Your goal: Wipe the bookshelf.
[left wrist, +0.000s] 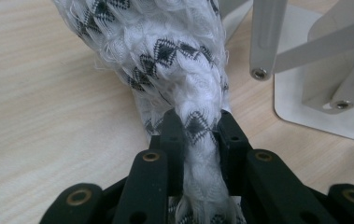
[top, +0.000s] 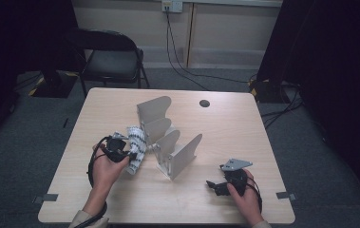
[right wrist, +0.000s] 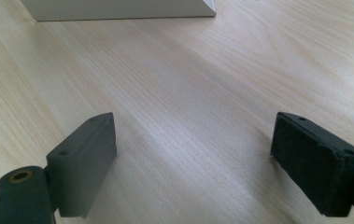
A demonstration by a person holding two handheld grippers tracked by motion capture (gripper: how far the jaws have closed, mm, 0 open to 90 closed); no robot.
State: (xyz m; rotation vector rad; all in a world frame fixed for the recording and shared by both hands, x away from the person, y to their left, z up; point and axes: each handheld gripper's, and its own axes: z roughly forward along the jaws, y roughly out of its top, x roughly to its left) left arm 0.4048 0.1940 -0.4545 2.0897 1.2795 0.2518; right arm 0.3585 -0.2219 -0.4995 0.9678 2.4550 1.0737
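The left gripper [top: 131,155] is clamped on the patterned cloth [top: 137,144], just left of the grey rack [top: 170,142]; the right gripper [right wrist: 193,163] hangs apart over bare counter [top: 225,128].

one wooden table [top: 120,199] is standing in the room. one grey metal divider rack [top: 168,137] is sitting on it, showing four upright dividers. one white cloth with black diamond pattern [top: 136,142] is lying beside the rack. two handheld grippers are being held, left gripper [top: 131,155] and right gripper [top: 209,184]. one black folding chair [top: 111,59] is standing behind.
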